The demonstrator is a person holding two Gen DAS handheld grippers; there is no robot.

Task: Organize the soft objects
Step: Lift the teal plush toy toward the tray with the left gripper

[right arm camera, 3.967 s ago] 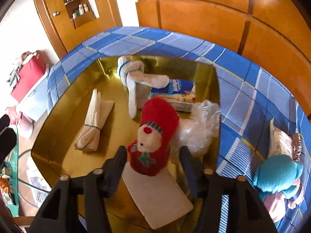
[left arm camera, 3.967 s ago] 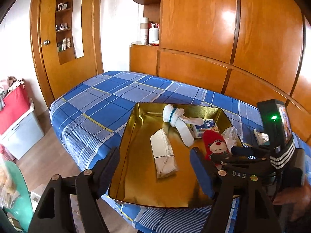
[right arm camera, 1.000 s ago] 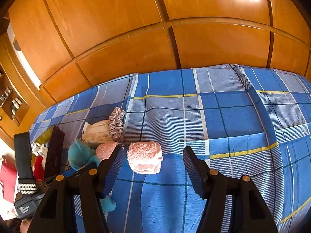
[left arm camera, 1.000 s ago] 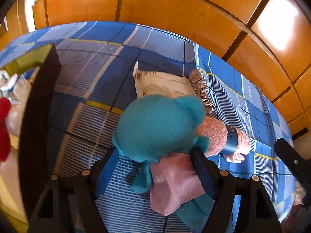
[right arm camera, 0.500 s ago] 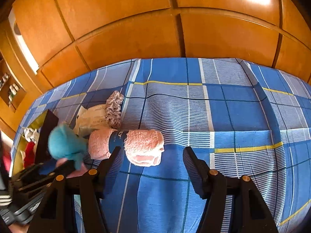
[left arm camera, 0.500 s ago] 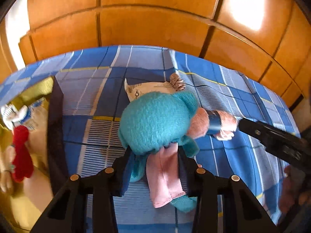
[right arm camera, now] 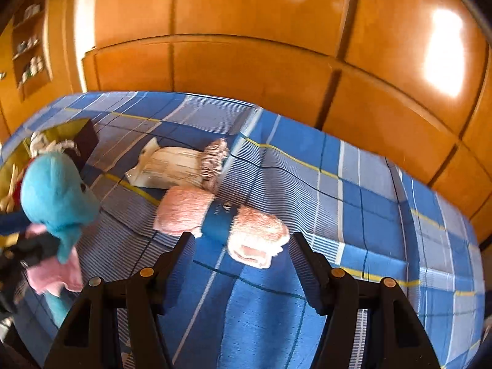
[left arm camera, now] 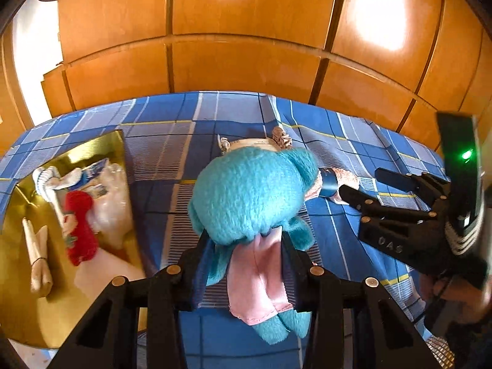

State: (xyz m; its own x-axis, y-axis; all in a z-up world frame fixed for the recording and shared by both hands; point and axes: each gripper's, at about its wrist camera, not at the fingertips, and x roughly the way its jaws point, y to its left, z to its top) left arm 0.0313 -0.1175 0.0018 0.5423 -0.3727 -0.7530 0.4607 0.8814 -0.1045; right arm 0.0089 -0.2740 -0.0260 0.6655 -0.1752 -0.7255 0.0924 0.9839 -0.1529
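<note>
- Over the blue checked bed (left arm camera: 172,141), my left gripper (left arm camera: 246,255) is clamped on the teal plush (left arm camera: 249,193); the pads pinch its pink cloth and lower body, and the toy looks lifted clear of the cover.
- To its left lies the gold tray (left arm camera: 18,215), already holding a red plush (left arm camera: 80,227), a rolled cloth and other soft bits; I judge the teal one belongs there too.
- My right gripper (right arm camera: 243,258) hangs with jaws apart and nothing in them, just short of the pink towel roll (right arm camera: 221,215) with its blue band (right arm camera: 218,218).
- Beyond the roll sit a paper packet and a scrunchie (right arm camera: 215,160).
- Plush is light and squashy, so it gives under the pads and could slump; the head overhangs my grip.
- I would take the roll across its banded middle, where it is firmest and least likely to unroll.
</note>
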